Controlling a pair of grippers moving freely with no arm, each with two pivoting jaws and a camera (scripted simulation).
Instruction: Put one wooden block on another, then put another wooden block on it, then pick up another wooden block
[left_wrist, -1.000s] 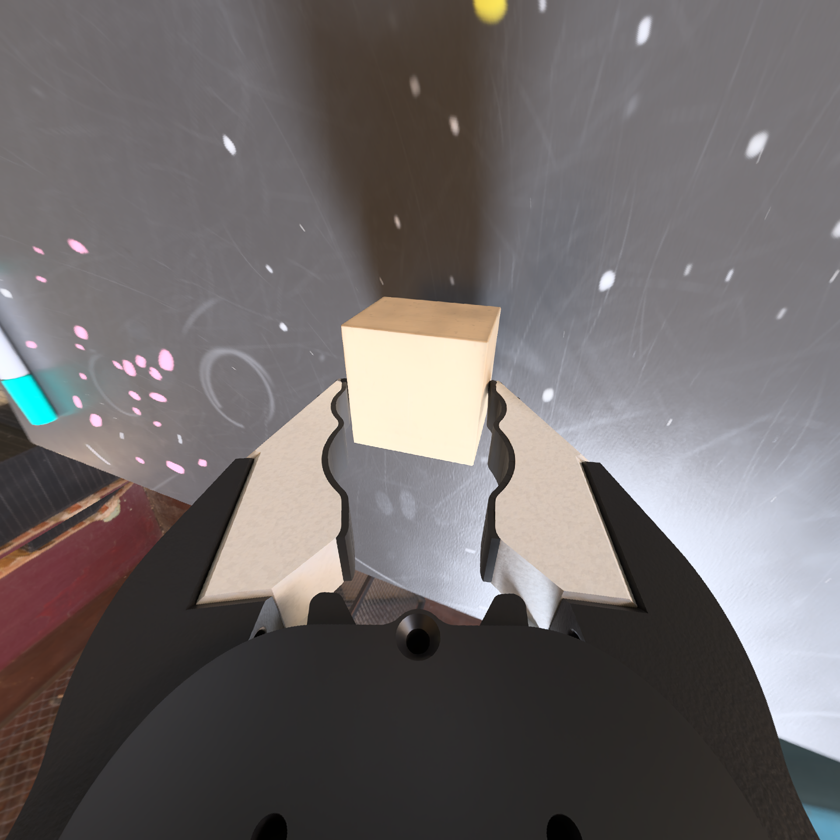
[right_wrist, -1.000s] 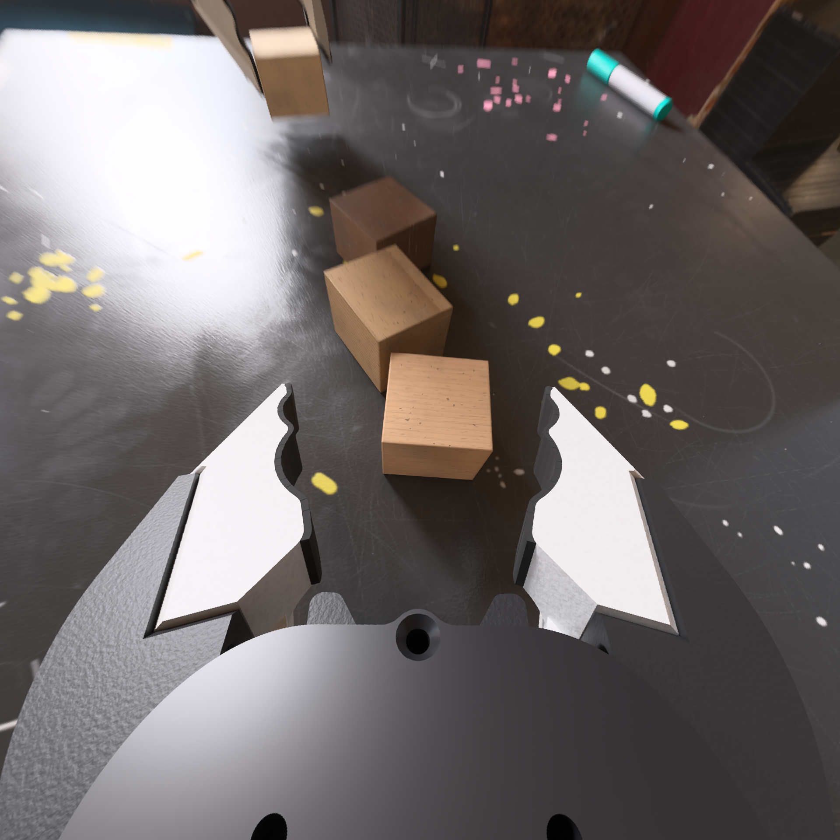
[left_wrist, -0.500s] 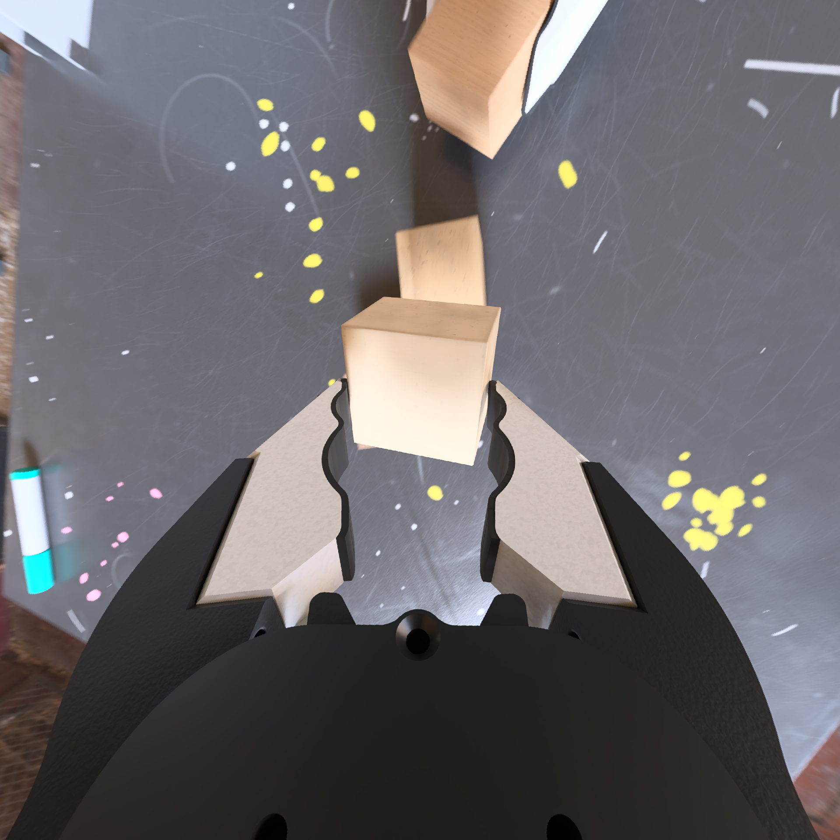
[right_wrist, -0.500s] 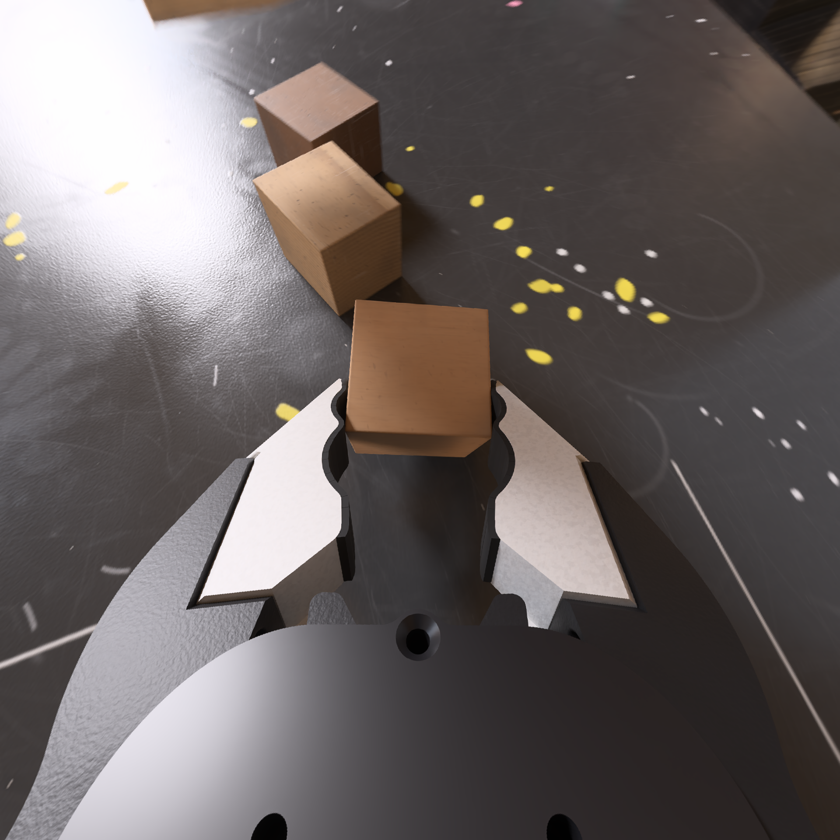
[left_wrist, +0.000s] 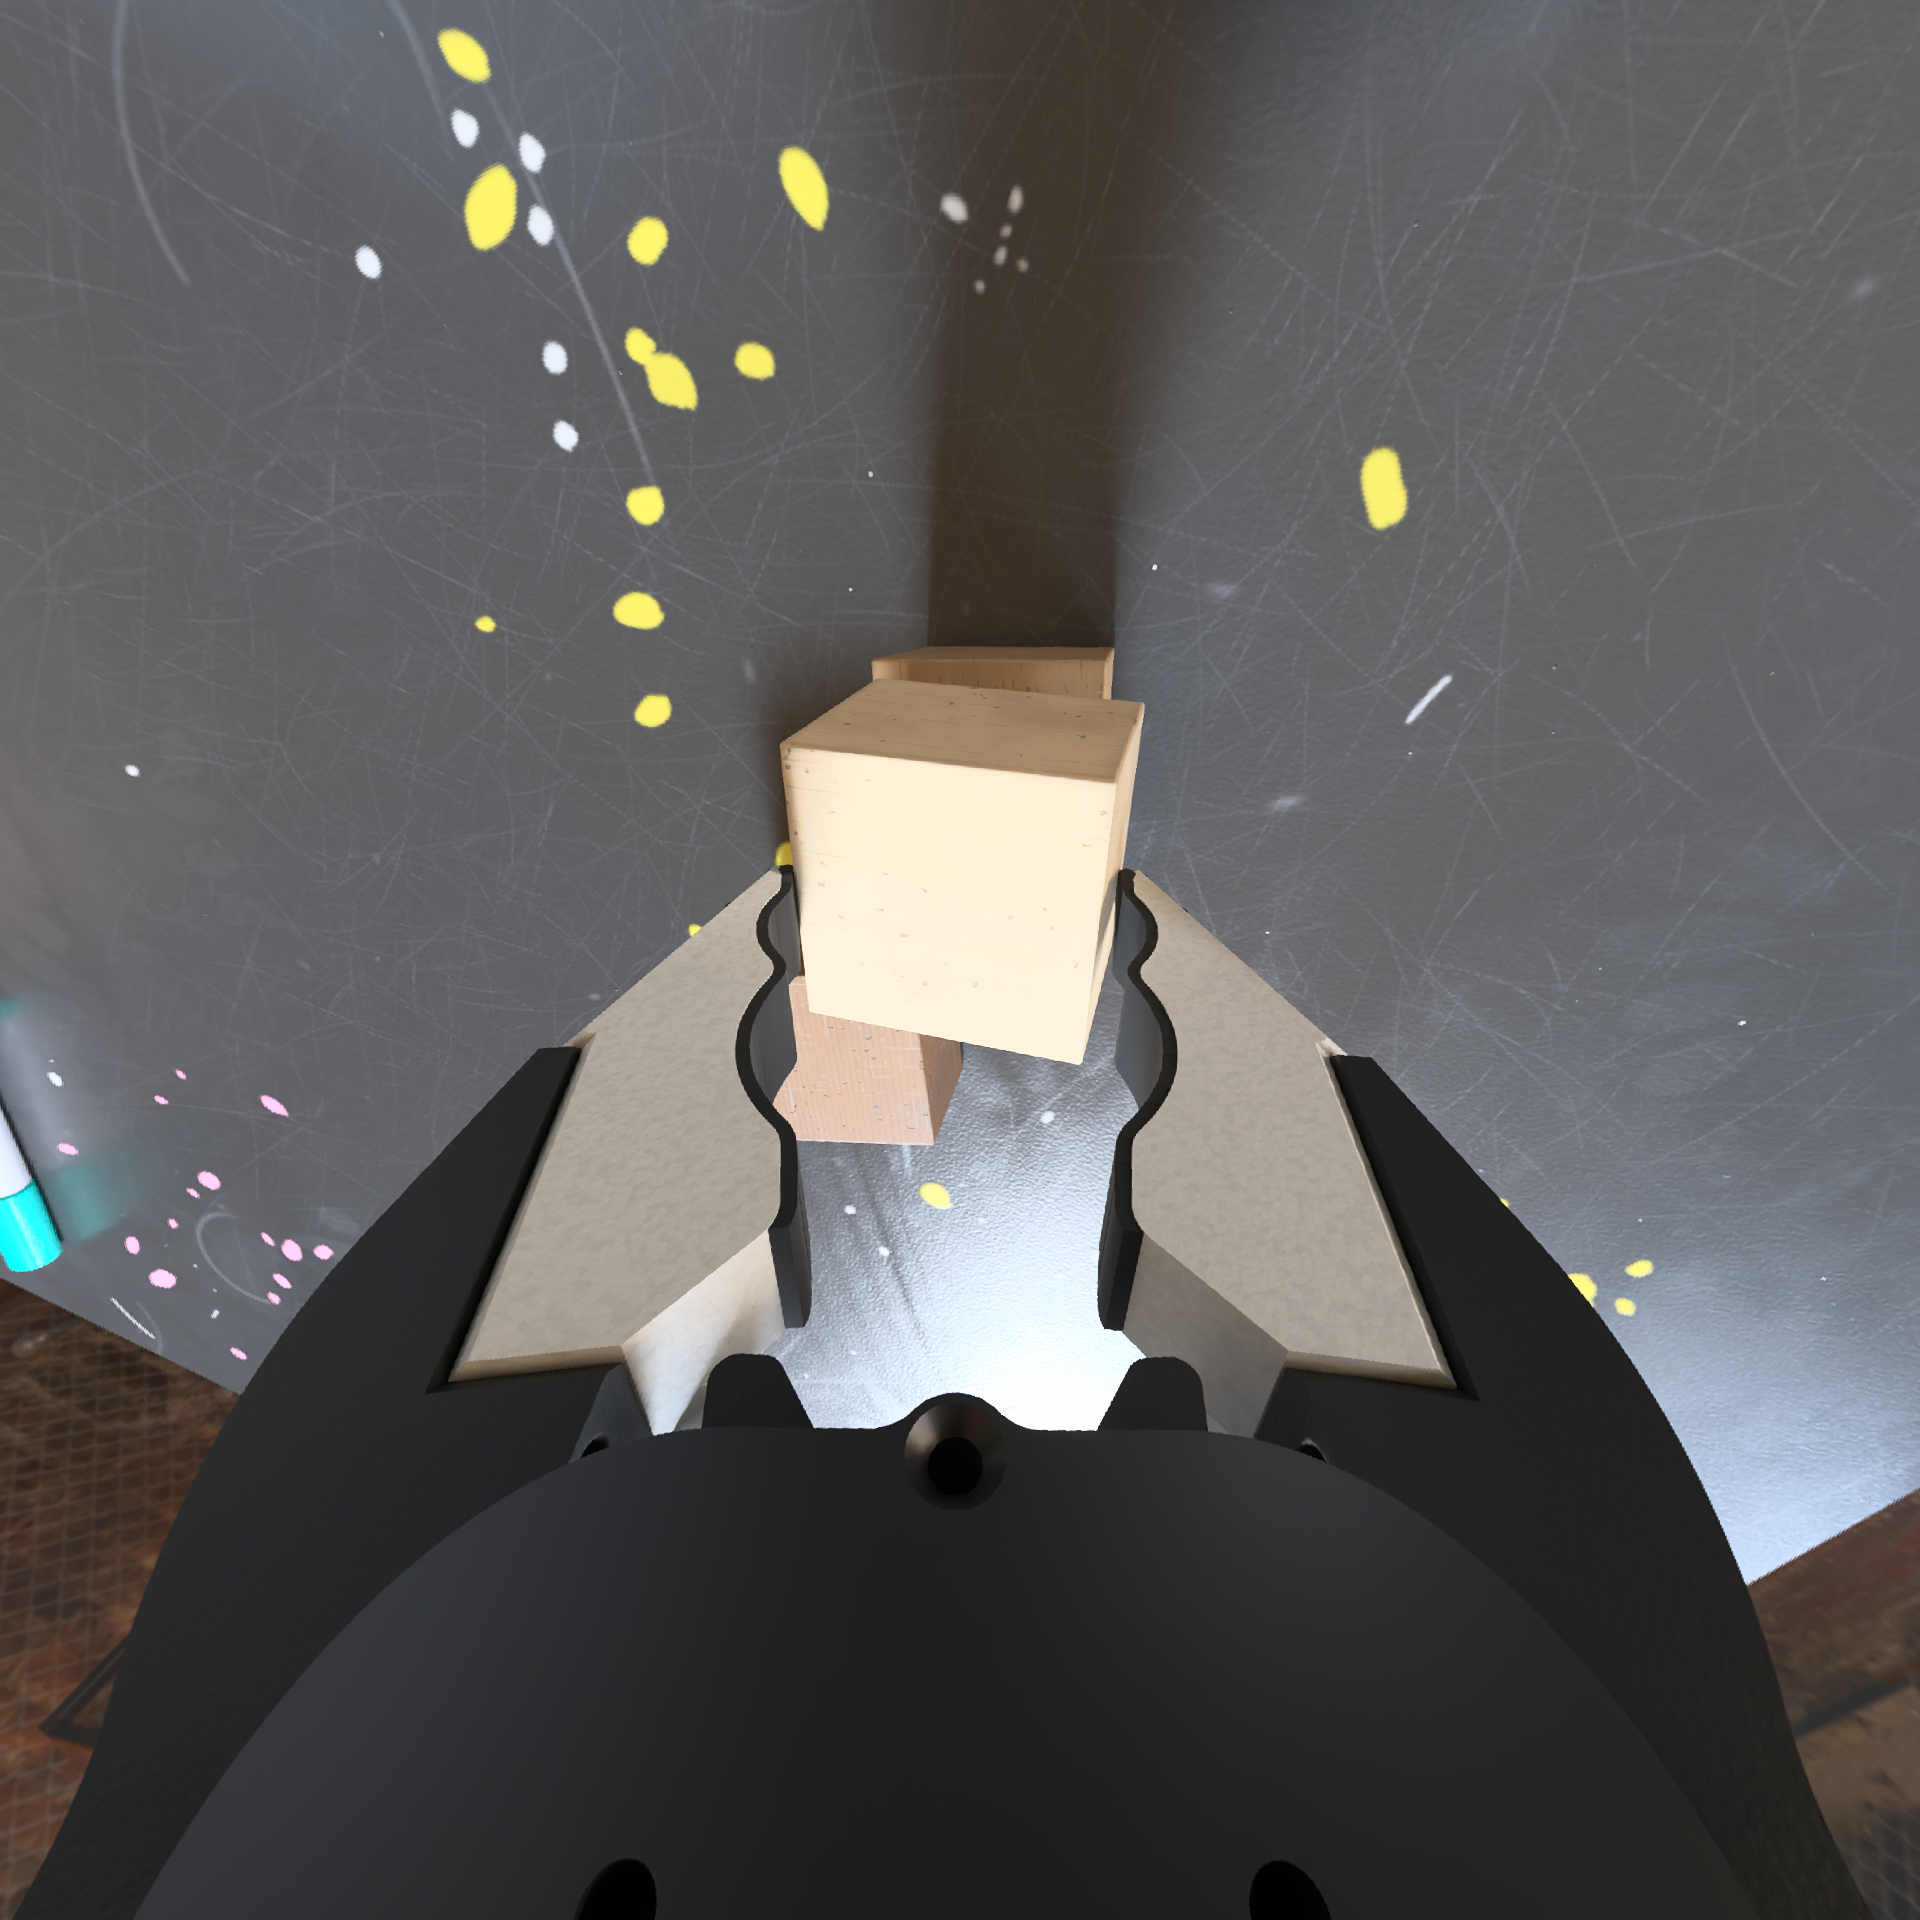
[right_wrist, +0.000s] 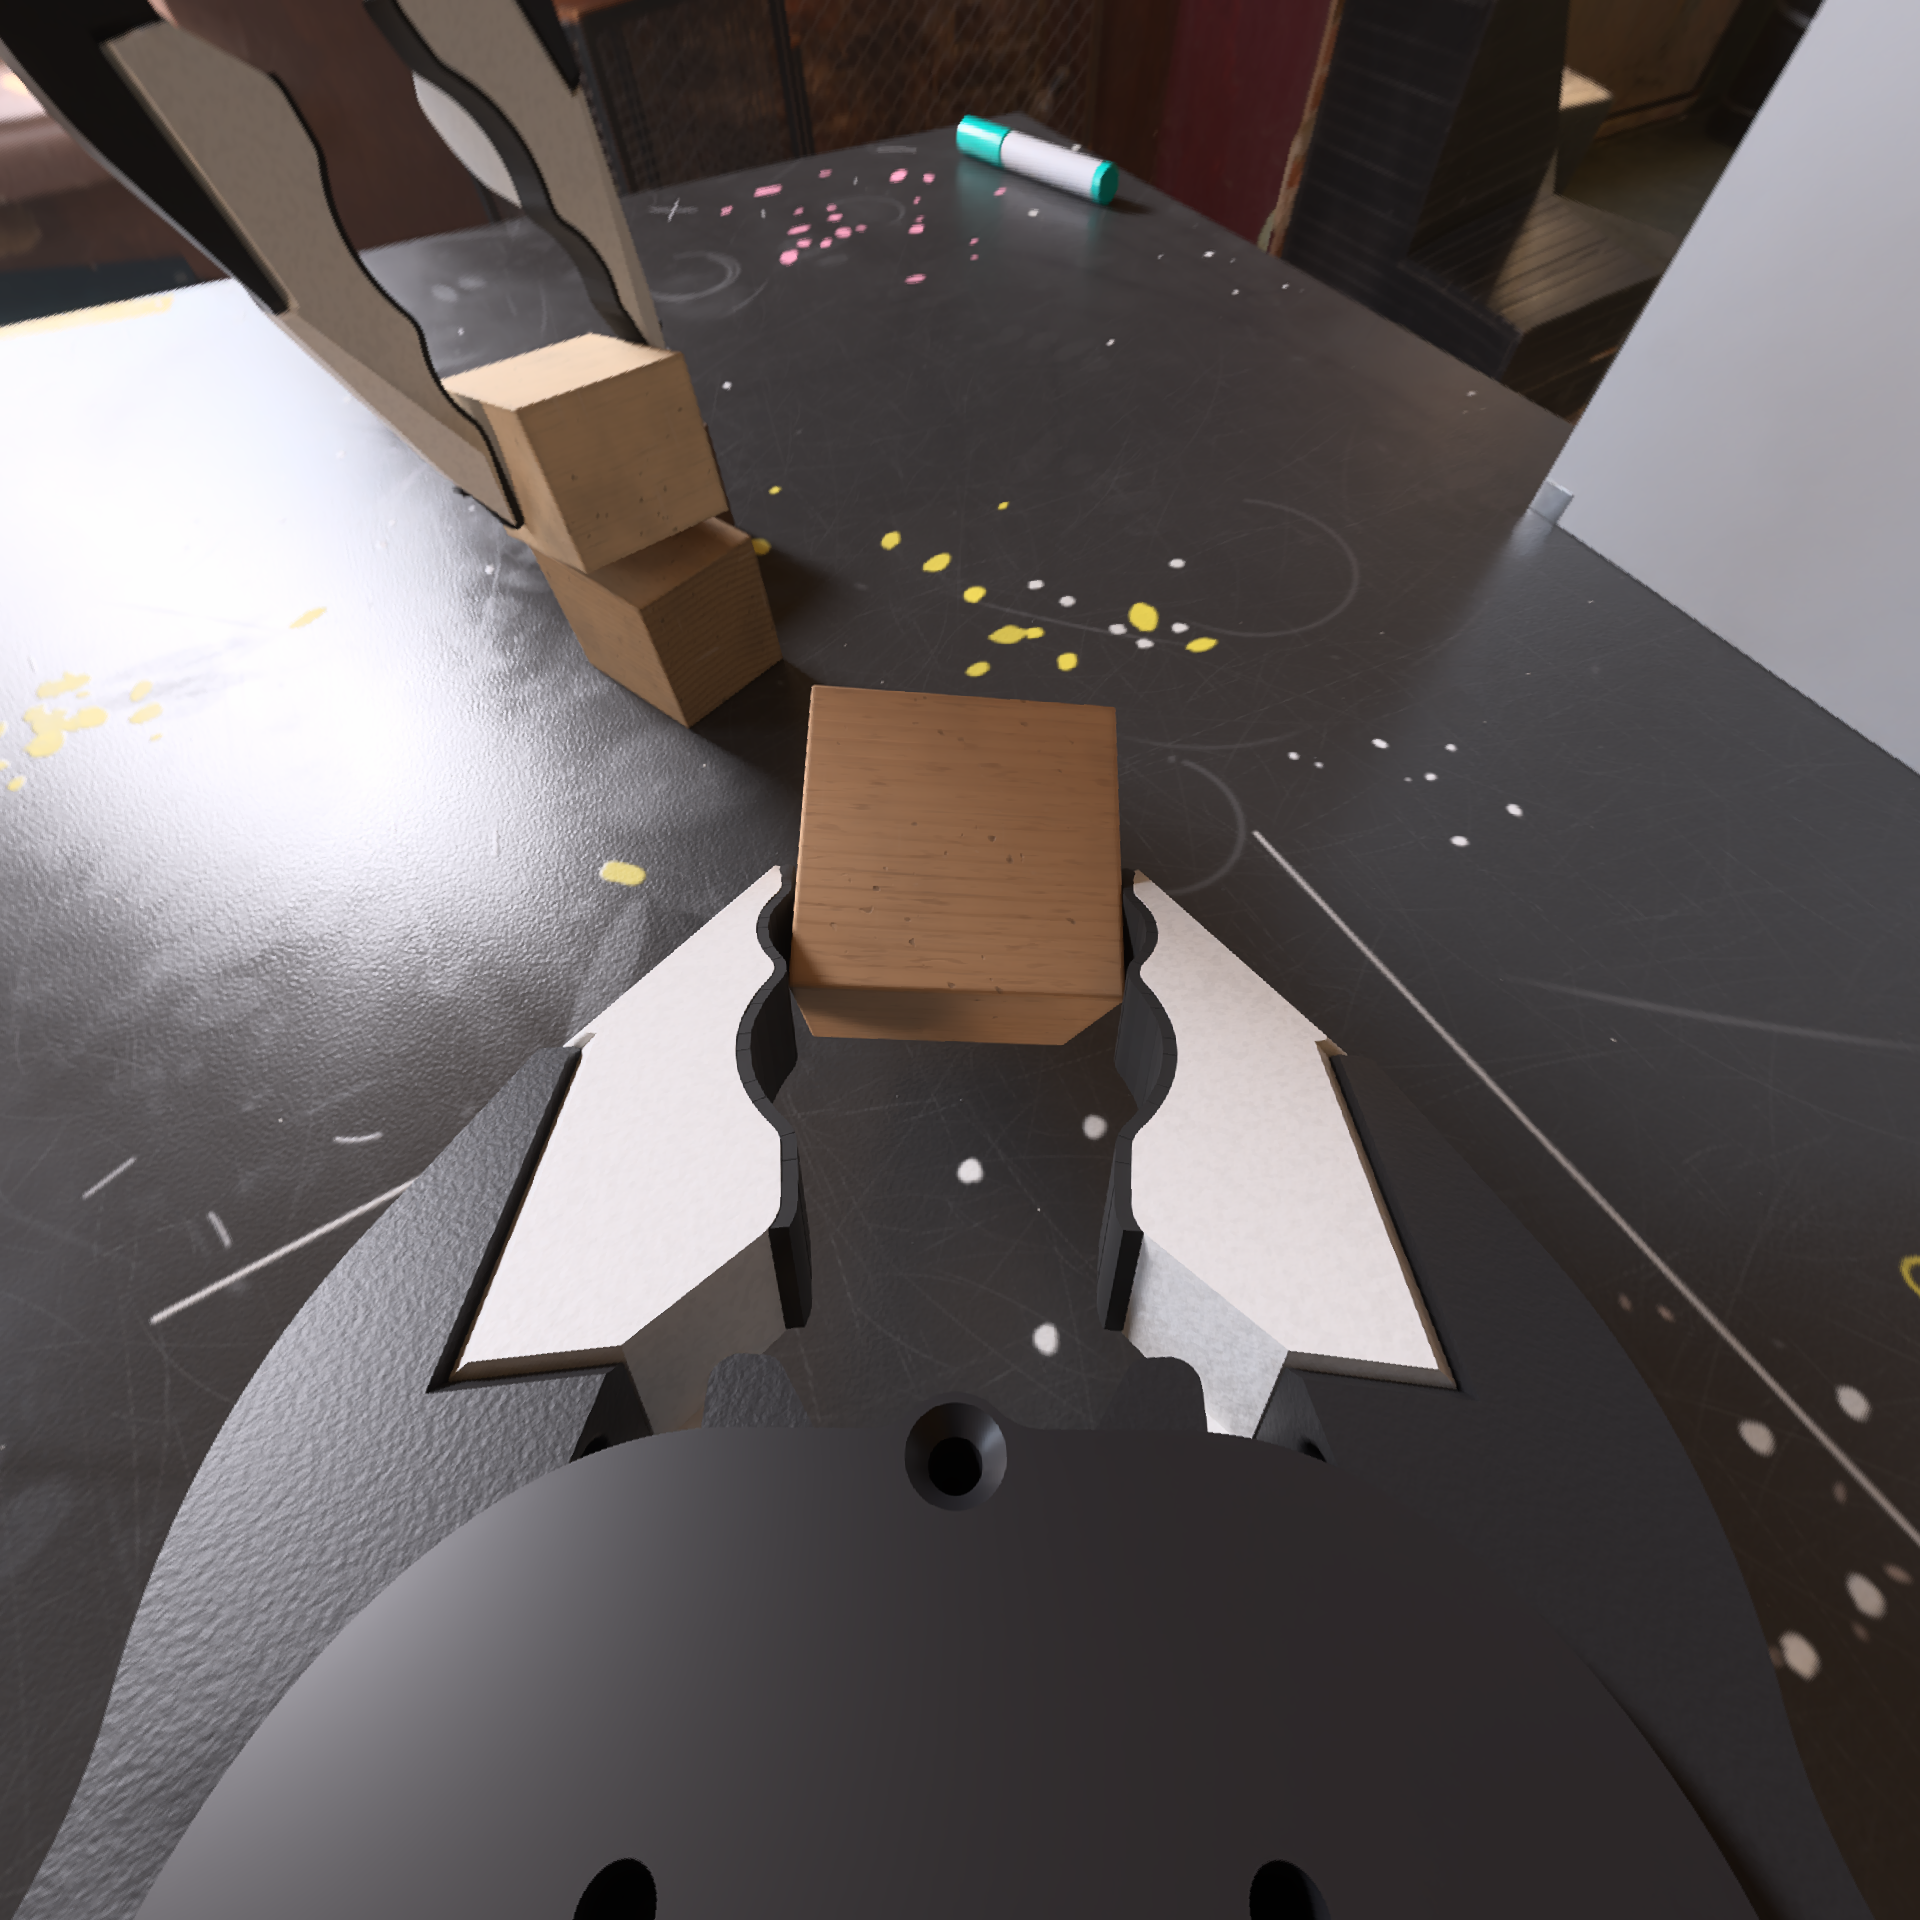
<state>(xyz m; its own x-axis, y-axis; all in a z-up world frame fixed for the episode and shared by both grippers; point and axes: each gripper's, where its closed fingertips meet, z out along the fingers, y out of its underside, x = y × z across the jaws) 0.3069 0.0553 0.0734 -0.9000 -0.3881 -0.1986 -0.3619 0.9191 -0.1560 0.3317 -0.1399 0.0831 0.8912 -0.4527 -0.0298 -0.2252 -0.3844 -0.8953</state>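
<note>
My left gripper (left_wrist: 956, 914) is shut on a pale wooden block (left_wrist: 956, 883). It holds it low over two blocks on the dark table (left_wrist: 1455, 727): one shows under it (left_wrist: 868, 1081), another just beyond it (left_wrist: 997, 670). In the right wrist view the left gripper's fingers (right_wrist: 353, 260) hold that block (right_wrist: 603, 457) right over a tan block (right_wrist: 675, 623); I cannot tell whether they touch. My right gripper (right_wrist: 956, 914) is shut on a brown wooden block (right_wrist: 956, 862), held a little above the table.
A white marker with teal ends lies near the table's far edge (right_wrist: 1039, 156) and shows at the left edge of the left wrist view (left_wrist: 21, 1195). A pale upright panel (right_wrist: 1766, 416) stands at the right. Paint specks dot the table.
My right gripper closed on the nearest block and lifted it off the table. My left gripper swung down with its pale block to just over the other blocks.
</note>
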